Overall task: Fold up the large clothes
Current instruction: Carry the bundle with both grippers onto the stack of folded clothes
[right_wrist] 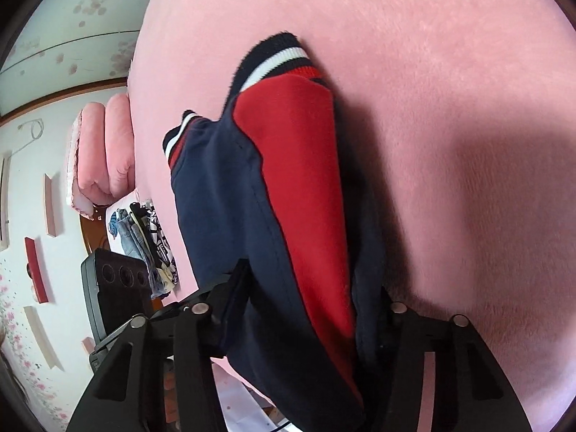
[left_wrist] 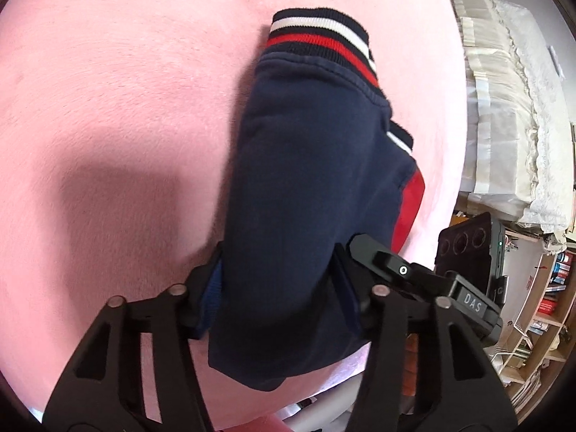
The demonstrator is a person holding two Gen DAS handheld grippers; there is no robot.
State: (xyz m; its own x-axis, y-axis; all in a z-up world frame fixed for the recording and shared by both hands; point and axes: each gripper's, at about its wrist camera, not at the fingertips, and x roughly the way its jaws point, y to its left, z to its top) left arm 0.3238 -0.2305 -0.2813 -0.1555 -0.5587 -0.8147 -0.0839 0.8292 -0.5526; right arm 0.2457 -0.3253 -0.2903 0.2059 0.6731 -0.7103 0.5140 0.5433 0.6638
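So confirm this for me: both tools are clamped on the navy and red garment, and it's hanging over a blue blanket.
One thing is off: the blanket under the garment is pink, not blue, as both wrist views show. The rest holds: the left tool and the right tool are each clamped on the navy and red cloth.

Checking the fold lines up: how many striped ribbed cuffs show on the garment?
2. One striped cuff lies at the far end of the navy garment; a second cuff peeks out at its right edge. Others may be hidden.
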